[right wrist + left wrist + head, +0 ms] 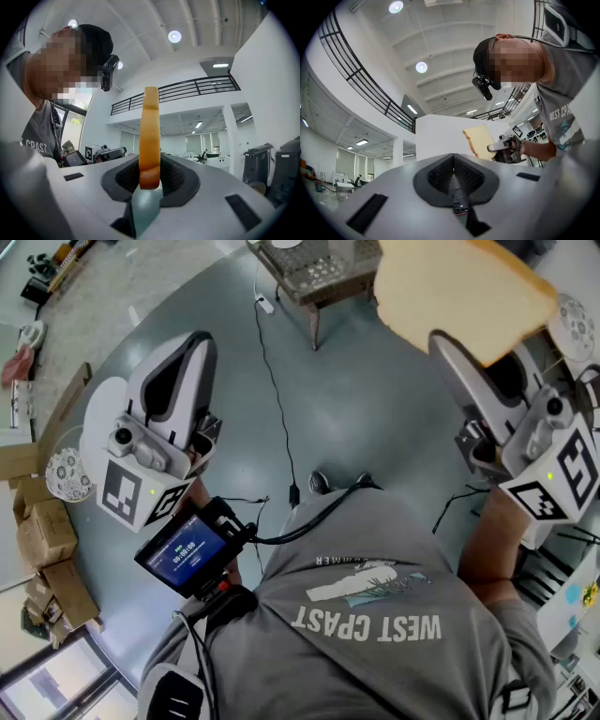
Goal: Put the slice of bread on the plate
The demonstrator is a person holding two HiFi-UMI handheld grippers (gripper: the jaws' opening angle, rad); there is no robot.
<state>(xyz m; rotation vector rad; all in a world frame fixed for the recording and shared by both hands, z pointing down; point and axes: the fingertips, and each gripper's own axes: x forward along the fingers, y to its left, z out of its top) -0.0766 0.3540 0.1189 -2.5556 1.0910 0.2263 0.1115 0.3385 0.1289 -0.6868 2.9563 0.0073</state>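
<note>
Ok, text first: shirt [375, 615] print reads "WEST C?AST", upside down in head view; 2nd letter of the 2nd word sits on a fold, looks like P or O. Smaller line above it ends in "MMER". Screen [185, 554] by the L claw shows white digits on blue, too small to read. Each claw's cube has black/white square markers, no text.

R claw [450, 348]: jaws pinched on the bread [459, 292]. In the right gripper view the slice stands edge-on and upright, bottom crust end clamped between the black pads, the rest sticking out well past the jaws. Nothing else is in the grip.

L claw [183, 357]: pads pressed together and meeting on the centre line, nothing between them. Held up at head-view left, well apart from the R claw.

Bread location: in the air at head-view top right, over the grey floor [375, 427], just right of the wire table [323, 273]. In the left gripper view it shows flat-on in the R claw, beside the person.

Plate: white disc [98, 423] on the floor behind the L claw, partly hidden, and a patterned disc [67, 474] beside it near the boxes [47, 535]. Can't tell which one is the plate. Bread is well apart from both.
</note>
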